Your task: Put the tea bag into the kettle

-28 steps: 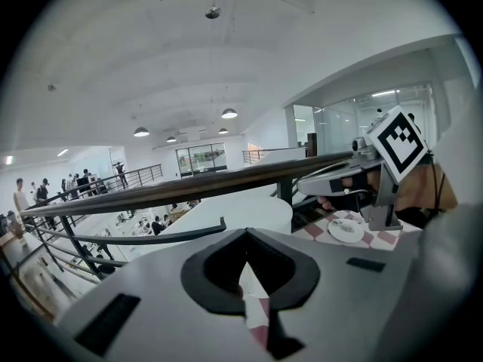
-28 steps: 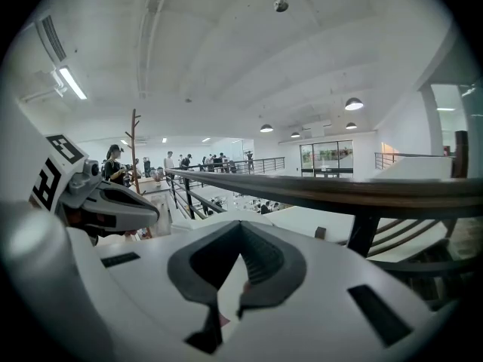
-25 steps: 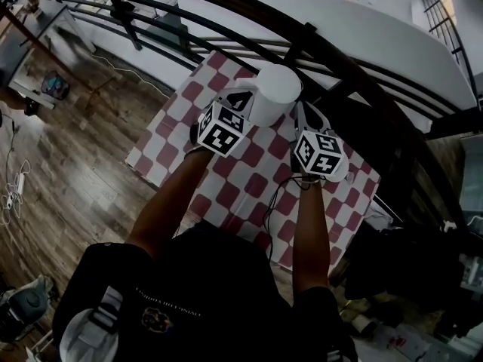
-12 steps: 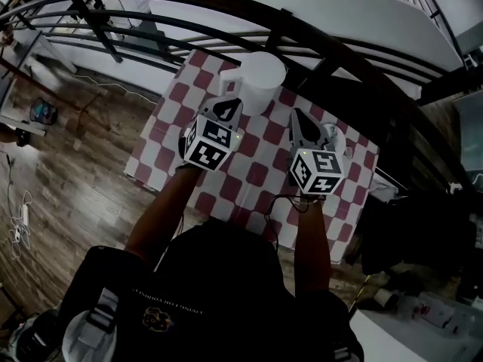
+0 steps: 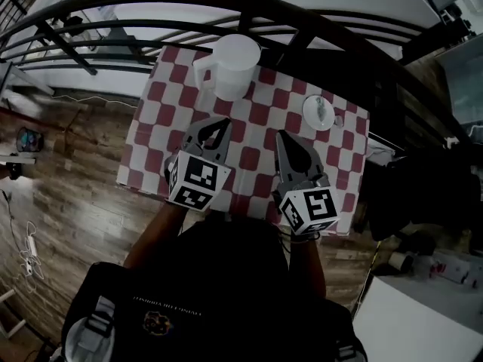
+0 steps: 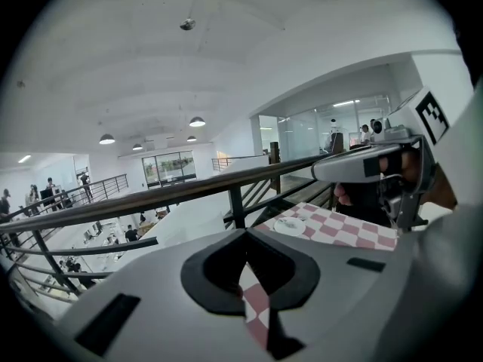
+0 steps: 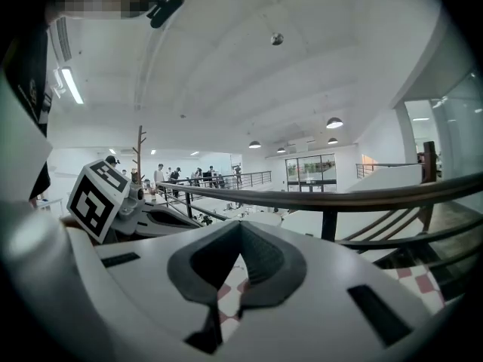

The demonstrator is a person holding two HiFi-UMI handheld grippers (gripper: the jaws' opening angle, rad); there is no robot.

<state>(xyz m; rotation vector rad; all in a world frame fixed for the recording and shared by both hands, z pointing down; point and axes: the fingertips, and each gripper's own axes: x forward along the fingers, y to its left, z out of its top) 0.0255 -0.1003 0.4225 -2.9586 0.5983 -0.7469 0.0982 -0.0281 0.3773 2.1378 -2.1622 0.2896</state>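
Head view, with both gripper views. Nearest the camera, the person's dark jacket [image 5: 204,292] fills the lower field. Ahead of it, the left gripper [image 5: 217,124] and the right gripper [image 5: 285,138] hang side by side over the near half of the surface [image 5: 158,142], which is covered in red-and-white check. Each gripper has its jaws brought fully together with nothing between them, and through the small gap behind the tips only checked cloth shows. Right of the right gripper and apart from it, a small white dish [image 5: 308,118] carries a greyish item, apparently the tea bag [image 5: 320,108]. The white kettle [image 5: 232,65] stands upright at the far edge, well apart from the dish. Behind it runs a black railing [image 5: 302,21]. A wooden floor [image 5: 68,187] lies to the left.
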